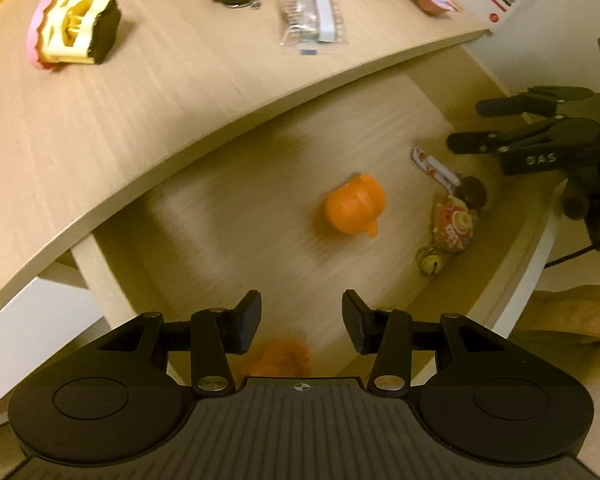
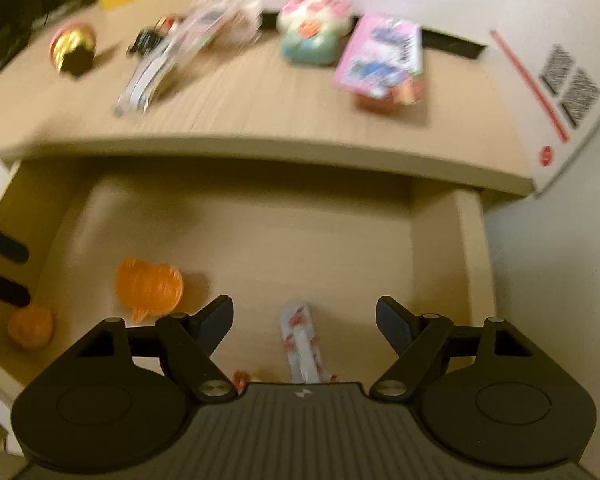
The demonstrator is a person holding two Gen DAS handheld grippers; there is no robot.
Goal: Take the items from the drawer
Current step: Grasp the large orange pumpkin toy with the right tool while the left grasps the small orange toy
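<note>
Several items already lie up on the surface [image 1: 148,120]: a pink-and-gold toy [image 1: 74,30], a clear packet [image 1: 310,12], a pink pack [image 2: 382,56]. Four remain in the open drawer [image 2: 470,264], as far as I can see: an orange toy [image 1: 356,208], a second orange piece [image 2: 32,326], a white-and-red packet [image 2: 300,336] and a patterned charm [image 1: 454,220]. My left tool [image 1: 302,322] hangs spread and empty over the drawer; my right tool [image 2: 304,324] is spread above the packet, gripping nothing. I judge the job over half done.
</note>
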